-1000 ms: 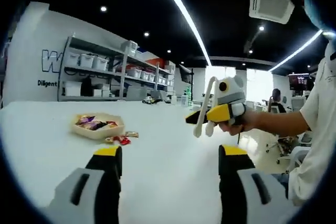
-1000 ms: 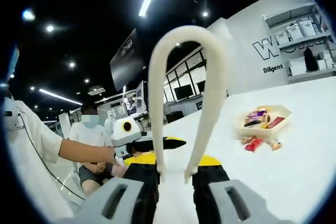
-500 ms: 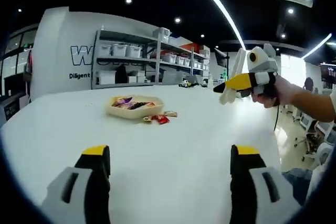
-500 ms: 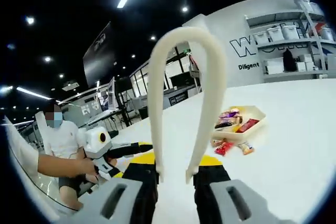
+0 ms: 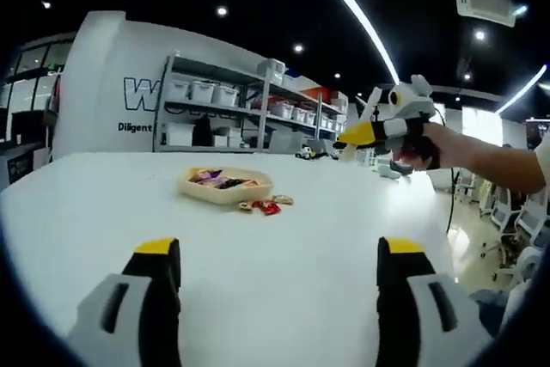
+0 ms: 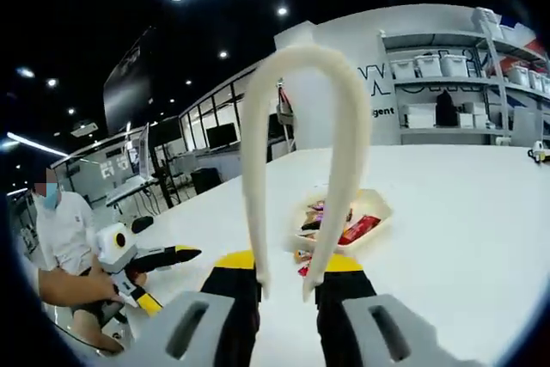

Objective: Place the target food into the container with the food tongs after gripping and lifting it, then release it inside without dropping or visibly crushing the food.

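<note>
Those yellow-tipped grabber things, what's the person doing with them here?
A person holds a gripper in each hand over a white table. The right gripper is shut on cream food tongs, held up in the air with nothing in them. The left gripper is open and holds nothing. Across the table sits a shallow tray of wrapped snacks, with a few loose wrapped snacks beside it.

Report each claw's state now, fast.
Left claw: open, holding nothing.
Right claw: shut on the tongs, no food in them.
</note>
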`<state>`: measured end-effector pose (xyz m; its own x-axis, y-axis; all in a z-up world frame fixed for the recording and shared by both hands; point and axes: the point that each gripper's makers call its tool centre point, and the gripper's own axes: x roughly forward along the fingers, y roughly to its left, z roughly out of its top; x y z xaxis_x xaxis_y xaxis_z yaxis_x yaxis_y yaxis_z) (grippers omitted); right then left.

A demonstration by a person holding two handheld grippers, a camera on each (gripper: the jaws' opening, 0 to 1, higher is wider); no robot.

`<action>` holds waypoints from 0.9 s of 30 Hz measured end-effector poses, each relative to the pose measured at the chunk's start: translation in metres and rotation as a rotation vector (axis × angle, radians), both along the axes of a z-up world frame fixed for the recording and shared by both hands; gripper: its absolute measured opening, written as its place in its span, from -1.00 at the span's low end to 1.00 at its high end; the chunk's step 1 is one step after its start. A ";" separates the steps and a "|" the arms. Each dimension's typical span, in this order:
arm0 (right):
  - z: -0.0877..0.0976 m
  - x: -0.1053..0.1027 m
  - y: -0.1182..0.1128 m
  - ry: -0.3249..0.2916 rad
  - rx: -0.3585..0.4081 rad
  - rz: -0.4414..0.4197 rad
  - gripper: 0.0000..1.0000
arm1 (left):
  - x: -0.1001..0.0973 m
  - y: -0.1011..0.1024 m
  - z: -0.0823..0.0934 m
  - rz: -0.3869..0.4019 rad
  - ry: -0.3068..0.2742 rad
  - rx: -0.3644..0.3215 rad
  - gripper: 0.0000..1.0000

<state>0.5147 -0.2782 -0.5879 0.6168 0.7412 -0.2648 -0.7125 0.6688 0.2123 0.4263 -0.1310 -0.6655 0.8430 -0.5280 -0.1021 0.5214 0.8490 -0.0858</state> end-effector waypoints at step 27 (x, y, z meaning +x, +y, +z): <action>-0.068 0.085 0.011 0.016 -0.146 -0.044 -0.63 | -0.001 0.002 0.004 -0.014 -0.030 -0.008 0.79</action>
<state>0.5999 -0.2672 -0.6563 0.6427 0.6666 -0.3777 -0.6791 0.7238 0.1221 0.4253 -0.1294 -0.6619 0.8384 -0.5402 -0.0725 0.5354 0.8412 -0.0763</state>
